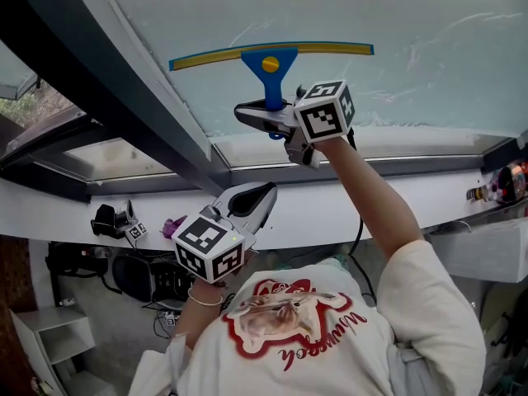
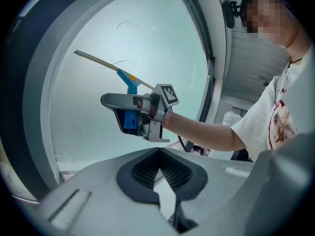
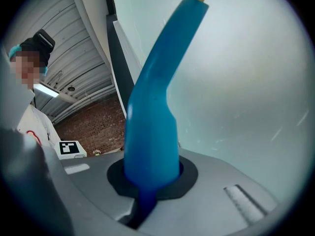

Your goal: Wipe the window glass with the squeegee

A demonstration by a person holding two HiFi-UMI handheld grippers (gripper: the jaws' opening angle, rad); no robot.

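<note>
The squeegee point(image 1: 270, 63) was held up against the window glass point(image 1: 396, 15), its blue handle pinched tight by the right gripper point(image 1: 262, 115). The left gripper point(image 1: 257, 198) was held lower, away from the glass, its fingers pressed together on nothing.

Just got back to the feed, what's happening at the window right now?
A person holds a blue squeegee by its handle in the right gripper, jaws shut on it, with the blade up against the window glass. The left gripper hangs lower, near the chest, shut and empty, taking no part.
</note>
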